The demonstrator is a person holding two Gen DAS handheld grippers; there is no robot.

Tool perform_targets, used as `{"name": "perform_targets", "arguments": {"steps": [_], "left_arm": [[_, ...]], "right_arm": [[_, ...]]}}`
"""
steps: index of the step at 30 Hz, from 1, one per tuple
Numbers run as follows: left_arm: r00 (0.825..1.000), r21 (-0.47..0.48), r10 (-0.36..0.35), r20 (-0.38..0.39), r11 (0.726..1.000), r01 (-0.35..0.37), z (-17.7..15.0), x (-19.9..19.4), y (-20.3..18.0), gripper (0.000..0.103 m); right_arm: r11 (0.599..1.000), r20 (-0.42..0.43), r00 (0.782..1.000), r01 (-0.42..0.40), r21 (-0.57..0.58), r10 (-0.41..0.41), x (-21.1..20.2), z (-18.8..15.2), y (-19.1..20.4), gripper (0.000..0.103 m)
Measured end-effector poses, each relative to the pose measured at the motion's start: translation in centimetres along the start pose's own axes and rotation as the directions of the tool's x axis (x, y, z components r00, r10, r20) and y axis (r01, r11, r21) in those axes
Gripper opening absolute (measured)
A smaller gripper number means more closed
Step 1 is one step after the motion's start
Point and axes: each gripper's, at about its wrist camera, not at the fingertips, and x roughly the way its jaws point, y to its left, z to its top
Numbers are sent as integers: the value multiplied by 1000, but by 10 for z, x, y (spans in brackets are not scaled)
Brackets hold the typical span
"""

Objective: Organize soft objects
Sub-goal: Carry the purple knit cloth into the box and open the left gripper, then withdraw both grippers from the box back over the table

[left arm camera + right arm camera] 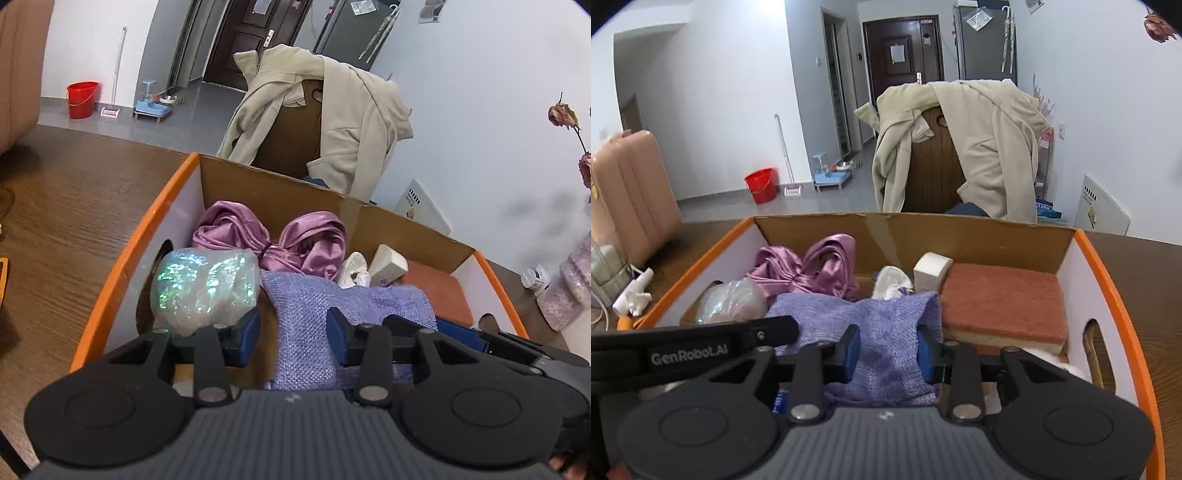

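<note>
An orange-rimmed cardboard box (122, 258) (1115, 295) holds soft things. A lilac knitted cloth (306, 314) (886, 325) lies in its middle. My left gripper (293, 332) is open above the cloth, its jaws apart. My right gripper (888, 350) has its blue pads on both sides of a fold of the cloth and looks shut on it. Behind lie a pink satin cloth (266, 236) (812, 269), an iridescent plastic bundle (203, 284) (731, 299), a rust-topped sponge (1001, 299) (439, 288), a white block (932, 269) (388, 264) and a white crumpled piece (354, 269) (892, 282).
The box stands on a dark wooden table (74, 206) (1152, 280). A chair draped with a beige coat (347, 118) (990, 147) stands behind it. A white spray bottle (633, 291) lies left of the box. A red bucket (761, 184) is on the floor.
</note>
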Motion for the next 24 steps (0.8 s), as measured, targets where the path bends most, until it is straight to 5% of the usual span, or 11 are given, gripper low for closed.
{"name": "perform_targets", "arguments": {"steps": [4, 7, 10, 18, 24], "left_arm": [[999, 40, 3, 41, 999, -5, 5, -16, -5, 53], [995, 60, -13, 96, 998, 8, 7, -51, -6, 61], [988, 135, -37, 150, 991, 17, 6, -95, -11, 63], [949, 244, -39, 313, 969, -40, -33, -219, -20, 89], [907, 219, -18, 422, 972, -82, -89, -276, -20, 100]], "right_arm": [[999, -2, 1000, 30, -11, -30, -1, 3, -1, 50], [999, 8, 1000, -22, 27, 21, -17, 11, -9, 55], [996, 109, 993, -56, 70, 48, -51, 21, -17, 70], [988, 398, 910, -146, 44, 116, -186, 0, -3, 89], [995, 485, 871, -51, -83, 85, -263, -43, 7, 99]]}}
